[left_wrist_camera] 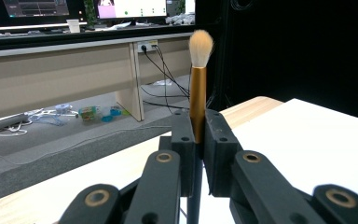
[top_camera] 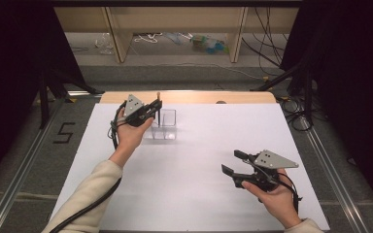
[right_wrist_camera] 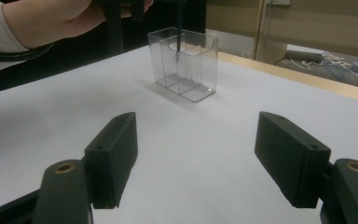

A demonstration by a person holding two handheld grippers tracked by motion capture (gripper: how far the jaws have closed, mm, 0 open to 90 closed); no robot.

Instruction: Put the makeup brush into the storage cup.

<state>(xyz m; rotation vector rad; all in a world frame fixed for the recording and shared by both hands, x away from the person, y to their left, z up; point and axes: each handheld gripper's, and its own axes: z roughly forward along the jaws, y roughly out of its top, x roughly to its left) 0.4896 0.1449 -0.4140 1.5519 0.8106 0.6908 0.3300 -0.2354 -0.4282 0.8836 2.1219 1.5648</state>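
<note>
A makeup brush [left_wrist_camera: 197, 93] with a gold ferrule, pale bristles and a dark handle stands upright, and my left gripper [left_wrist_camera: 198, 135] is shut on it. In the high view that left gripper [top_camera: 151, 109] holds the brush [top_camera: 159, 108] over a clear plastic organizer box [top_camera: 165, 124] at the far left of the white table. The brush's dark handle tip [right_wrist_camera: 179, 44] reaches down into the box [right_wrist_camera: 185, 63], which has several compartments. My right gripper [top_camera: 233, 162] hovers near the front right, open, with nothing between its fingers [right_wrist_camera: 113, 154].
The white table sheet [top_camera: 199, 165] ends at a wooden edge [top_camera: 194, 97] at the back. Beyond it lie floor cables and small clutter [top_camera: 206, 43] under a bench. Metal rails [top_camera: 14, 189] run along both sides of the table.
</note>
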